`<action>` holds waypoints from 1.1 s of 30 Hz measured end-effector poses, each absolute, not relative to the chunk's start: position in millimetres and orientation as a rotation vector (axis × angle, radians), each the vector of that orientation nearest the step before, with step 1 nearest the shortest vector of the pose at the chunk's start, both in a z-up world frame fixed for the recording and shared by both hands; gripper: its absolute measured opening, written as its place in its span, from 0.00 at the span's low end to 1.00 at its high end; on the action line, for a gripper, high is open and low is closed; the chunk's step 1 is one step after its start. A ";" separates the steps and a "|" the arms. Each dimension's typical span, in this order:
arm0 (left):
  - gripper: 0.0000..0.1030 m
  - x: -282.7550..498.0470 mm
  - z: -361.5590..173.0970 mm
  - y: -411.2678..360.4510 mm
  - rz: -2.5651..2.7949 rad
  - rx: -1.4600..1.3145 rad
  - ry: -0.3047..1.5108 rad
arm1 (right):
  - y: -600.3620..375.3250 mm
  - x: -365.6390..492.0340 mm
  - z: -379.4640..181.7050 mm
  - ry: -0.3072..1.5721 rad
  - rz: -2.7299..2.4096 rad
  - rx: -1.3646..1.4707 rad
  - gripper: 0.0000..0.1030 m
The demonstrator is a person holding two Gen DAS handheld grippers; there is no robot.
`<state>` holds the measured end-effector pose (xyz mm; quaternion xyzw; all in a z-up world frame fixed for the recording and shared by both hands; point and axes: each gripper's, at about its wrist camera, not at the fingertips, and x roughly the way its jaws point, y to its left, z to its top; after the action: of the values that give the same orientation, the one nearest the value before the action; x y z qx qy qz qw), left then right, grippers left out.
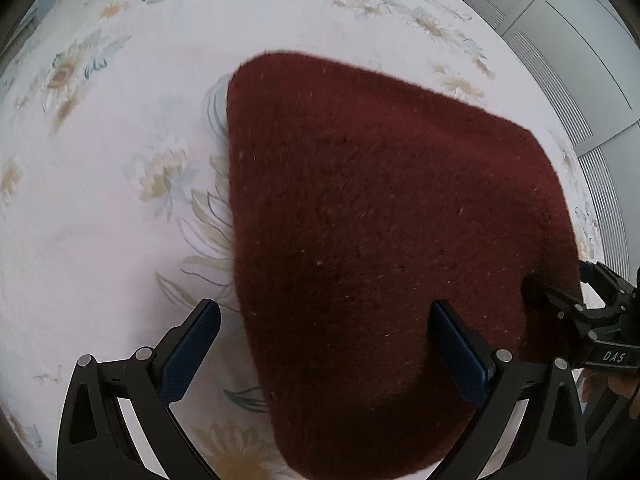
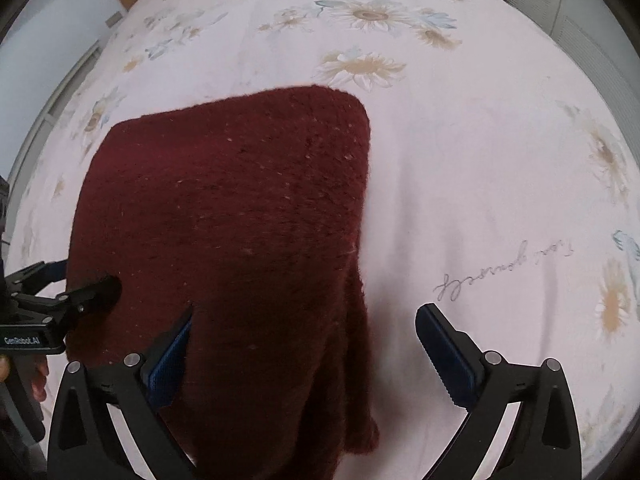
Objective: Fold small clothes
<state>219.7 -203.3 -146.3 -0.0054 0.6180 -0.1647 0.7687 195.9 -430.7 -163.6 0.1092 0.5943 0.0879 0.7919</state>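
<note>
A dark red knitted garment point(image 1: 384, 232) is spread flat on the flowered bed sheet point(image 1: 120, 184). The left tool point(image 1: 326, 344) and right tool point(image 2: 304, 344) are held wide open above its near edge, side by side; nothing is gripped by either.

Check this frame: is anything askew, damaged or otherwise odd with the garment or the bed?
Nothing looks damaged or spilled. The dark red knit garment lies folded on the floral bedsheet; a narrow strip along its right side hangs loose toward the near edge. The left gripper and right gripper are both open.
</note>
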 end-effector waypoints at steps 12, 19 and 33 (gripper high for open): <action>1.00 212.9 -161.4 -203.8 -0.382 0.003 1.292 | -436.8 188.5 -184.0 1.284 0.266 0.446 0.73; 0.77 211.9 -161.2 -204.8 -0.417 -0.032 1.288 | -426.2 190.6 -173.3 1.301 0.241 0.425 0.54; 0.46 200.0 -80.1 -170.8 -0.518 -0.017 1.155 | -380.3 182.9 -74.7 1.126 0.270 0.302 0.39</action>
<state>200.0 -170.8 -80.1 -0.0082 0.5395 -0.2419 0.8064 182.9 -380.3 -74.7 0.1422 0.5301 0.1272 0.8262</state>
